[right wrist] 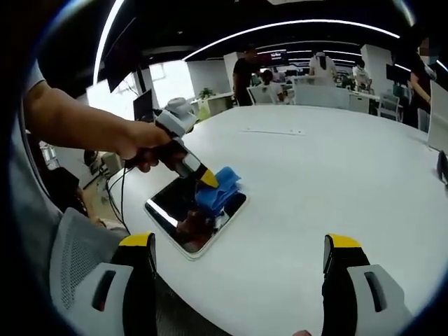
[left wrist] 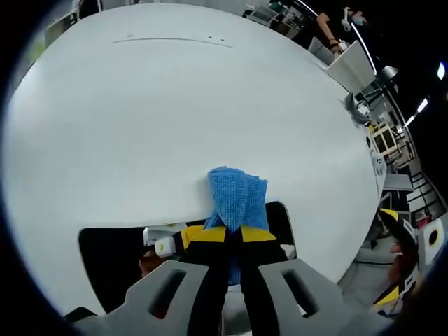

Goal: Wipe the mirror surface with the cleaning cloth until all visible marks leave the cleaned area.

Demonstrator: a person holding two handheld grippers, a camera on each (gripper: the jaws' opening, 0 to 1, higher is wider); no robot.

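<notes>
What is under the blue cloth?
The cloth, clamped in the left gripper, rests on the mirror, which lies flat on the white table. Any marks beneath it are covered.

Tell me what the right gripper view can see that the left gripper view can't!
Seen from the right gripper view: the person's hand holding the left tool, the whole rectangular mirror with its pale edge, and the right tool with its yellow-tipped jaws wide apart, holding nothing.

Seen from the left gripper view: a close look along the left tool's own jaws, clamped on the cloth.

Both share: the fluffy blue cleaning cloth on the mirror and the round white table.
</notes>
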